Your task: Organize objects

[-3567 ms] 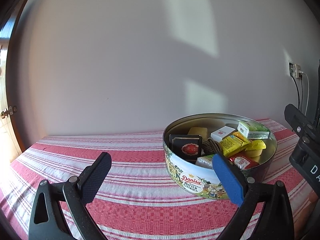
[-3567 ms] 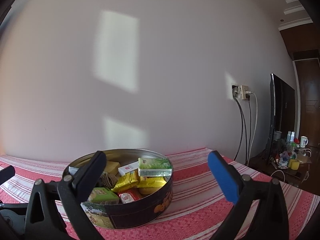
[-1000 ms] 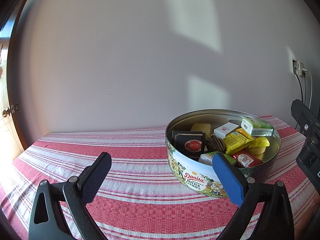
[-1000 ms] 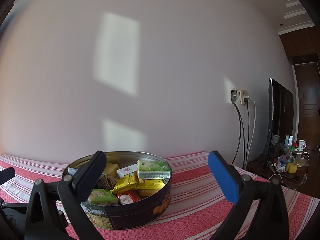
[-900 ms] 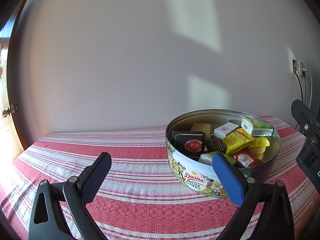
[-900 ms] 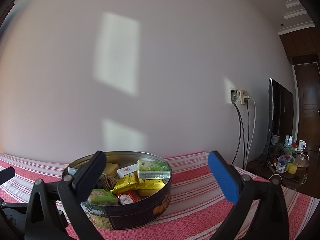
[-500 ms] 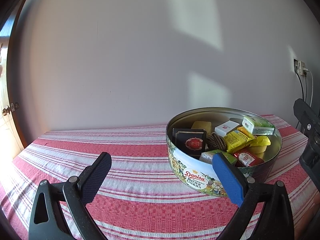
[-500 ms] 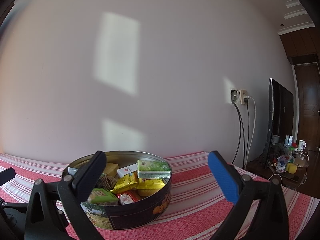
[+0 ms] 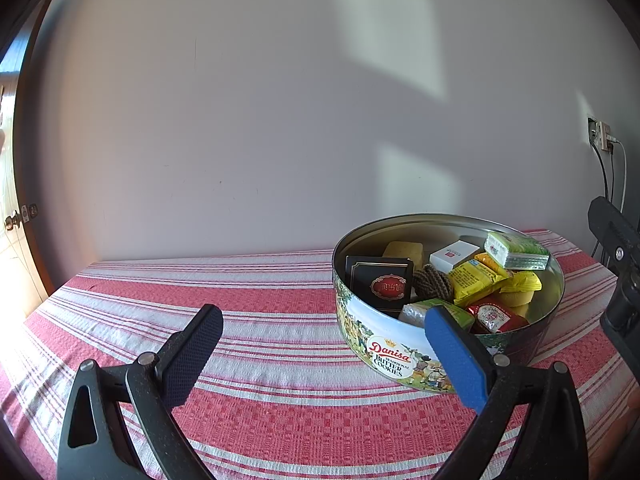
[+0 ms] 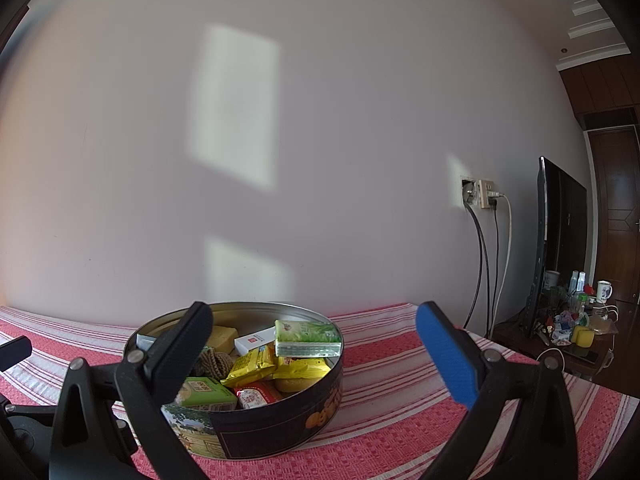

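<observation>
A round Danisa cookie tin [image 9: 386, 354] stands on the red striped tablecloth [image 9: 256, 304]. It holds a black box [image 9: 378, 284], a green tissue pack [image 9: 516, 250], yellow snack packets [image 9: 476, 278], a white box [image 9: 454, 254] and a coil of rope [image 9: 432, 282]. My left gripper [image 9: 320, 344] is open and empty, just left of and in front of the tin. My right gripper [image 10: 314, 346] is open and empty, its fingers wide on either side of the tin [image 10: 280, 428], short of it. The green tissue pack [image 10: 308, 338] lies on top there.
A plain wall stands right behind the table. A wall socket with hanging cables [image 10: 482, 196] is at the right. A dark TV screen [image 10: 558, 248] and a cluttered low stand [image 10: 568, 322] lie beyond the table's right end. A wooden door edge [image 9: 18, 216] is at far left.
The left gripper has drifted slightly left, so the tin sits a little further right in its view. The right gripper has barely moved. Both stay open.
</observation>
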